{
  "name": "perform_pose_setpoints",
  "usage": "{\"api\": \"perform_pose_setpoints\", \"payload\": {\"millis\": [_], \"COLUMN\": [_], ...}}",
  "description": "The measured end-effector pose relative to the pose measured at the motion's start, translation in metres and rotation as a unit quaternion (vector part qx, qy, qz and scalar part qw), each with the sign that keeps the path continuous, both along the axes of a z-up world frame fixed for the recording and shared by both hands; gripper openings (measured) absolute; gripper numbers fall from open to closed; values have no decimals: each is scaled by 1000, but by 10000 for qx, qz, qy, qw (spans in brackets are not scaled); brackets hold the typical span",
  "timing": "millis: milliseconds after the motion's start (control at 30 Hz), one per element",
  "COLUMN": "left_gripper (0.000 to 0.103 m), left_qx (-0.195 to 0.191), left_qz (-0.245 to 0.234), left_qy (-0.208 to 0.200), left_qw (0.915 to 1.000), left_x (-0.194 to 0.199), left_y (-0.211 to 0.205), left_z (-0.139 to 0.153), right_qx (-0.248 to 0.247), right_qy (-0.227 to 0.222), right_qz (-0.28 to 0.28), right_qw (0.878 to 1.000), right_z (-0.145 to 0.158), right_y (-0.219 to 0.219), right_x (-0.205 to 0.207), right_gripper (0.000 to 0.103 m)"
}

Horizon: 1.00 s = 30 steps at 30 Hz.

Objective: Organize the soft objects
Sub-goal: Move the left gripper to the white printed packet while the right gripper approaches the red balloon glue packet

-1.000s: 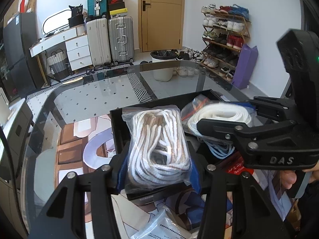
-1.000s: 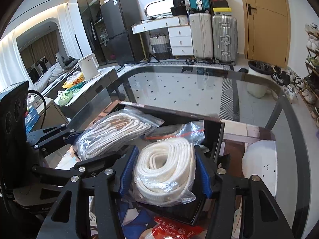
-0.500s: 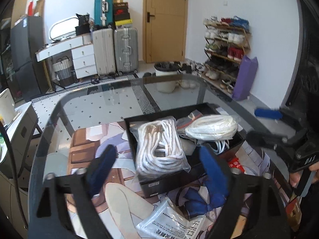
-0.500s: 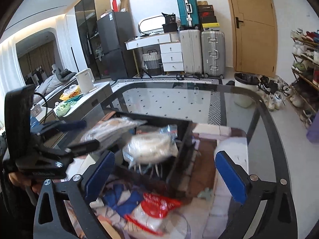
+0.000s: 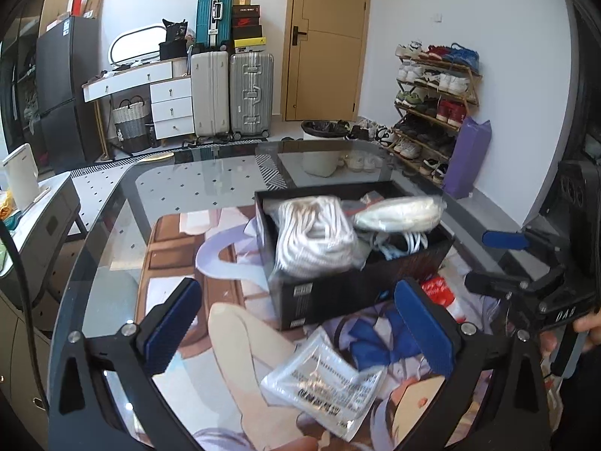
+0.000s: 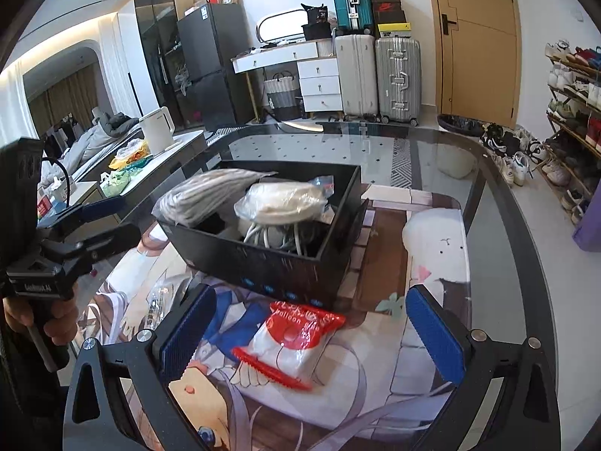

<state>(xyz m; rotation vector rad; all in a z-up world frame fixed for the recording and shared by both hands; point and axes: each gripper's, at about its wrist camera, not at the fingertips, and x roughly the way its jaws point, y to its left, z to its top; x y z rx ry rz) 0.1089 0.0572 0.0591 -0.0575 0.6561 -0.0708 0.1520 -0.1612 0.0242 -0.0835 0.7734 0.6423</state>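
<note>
A black box (image 5: 338, 293) (image 6: 270, 263) stands on the printed mat. In it lie a bagged brown-white rope (image 5: 315, 236) (image 6: 210, 191) and a bagged white rope coil (image 5: 398, 212) (image 6: 281, 199) over loose cords. My left gripper (image 5: 300, 327) is open and empty, held back above a clear flat packet (image 5: 323, 379). My right gripper (image 6: 311, 334) is open and empty, above a red-and-white balloon packet (image 6: 289, 342) (image 5: 437, 289). Each gripper also shows in the other's view: the right one (image 5: 526, 263), the left one (image 6: 86, 221).
The printed mat lies on a glass table (image 5: 210, 184) (image 6: 499, 203) with a dark rounded rim. A white counter with a kettle (image 6: 157, 126) stands to the left. Suitcases (image 5: 233, 94), a bin (image 5: 323, 146) and a shoe rack (image 5: 432, 97) stand beyond the table.
Both grippers let go of their rope bags into the box, opened wide and drew back and up. The two packets on the mat have come into view below them.
</note>
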Motion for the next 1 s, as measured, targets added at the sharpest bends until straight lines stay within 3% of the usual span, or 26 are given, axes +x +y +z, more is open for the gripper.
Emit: {"api": "perform_pose_setpoints", "payload": {"millis": [433, 1000], "left_gripper": [103, 103], "left_qx": [272, 569], "left_qz": [-208, -1050], "left_qy": [435, 1052], "left_qw": [9985, 9873], "left_x": [-7, -9], "left_y": [-2, -21], "left_z": [-25, -50], "right_qx": [-249, -505], "right_qy": [292, 604], "right_qz": [94, 191], "right_qw": [9992, 9967], "right_z": [-19, -46], "right_y": [6, 18], "right_x": [4, 6], "right_gripper": [102, 102]}}
